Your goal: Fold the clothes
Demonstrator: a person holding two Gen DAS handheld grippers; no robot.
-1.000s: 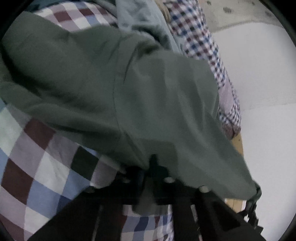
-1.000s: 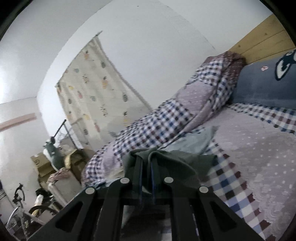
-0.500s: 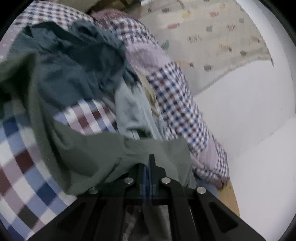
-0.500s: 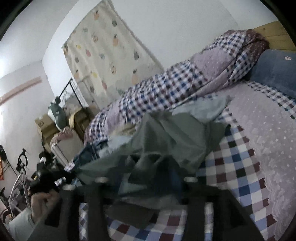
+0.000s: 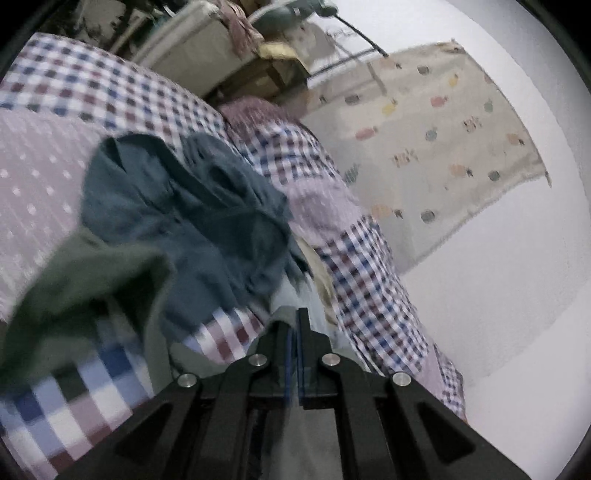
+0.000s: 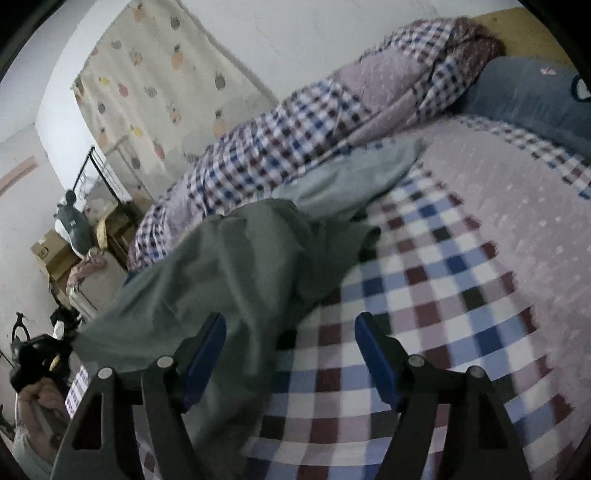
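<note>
White walls enclose a bedroom, with a fruit-print curtain (image 6: 159, 70) hung on the far wall. At the far left of the right wrist view stand cardboard boxes (image 6: 51, 251), a dark green fan-like appliance (image 6: 72, 225) and a black metal rack (image 6: 103, 173). Low in that corner a person's hand (image 6: 40, 402) grips the left claw's dark body; its tips are not visible in this view.

Bed (image 6: 424, 314): covered by a checked sheet with pink dotted panels. A rolled checked quilt (image 6: 295, 133) lies along the wall side. A blue pillow (image 6: 524, 96) rests against a wooden headboard (image 6: 532, 33) at the right.

Olive-green garment (image 6: 236, 266): spread in loose folds across the near left part of the bed, running toward the left claw. A pale grey-green garment (image 6: 351, 181) lies just beyond it, beside the quilt. A crumpled dark teal garment (image 5: 192, 214) lies on the bed in the left wrist view, partly overlapped by the olive-green garment.

Left claw (image 5: 295, 354): jaws pressed together, pinching an edge of the olive-green garment, which drapes off to the left of the fingers.

Right claw (image 6: 291, 354): jaws wide and opening, blue pads (image 6: 376, 362) free of cloth. Its left finger stands over the olive-green garment's edge, its right finger over bare checked sheet. Nothing is gripped.
</note>
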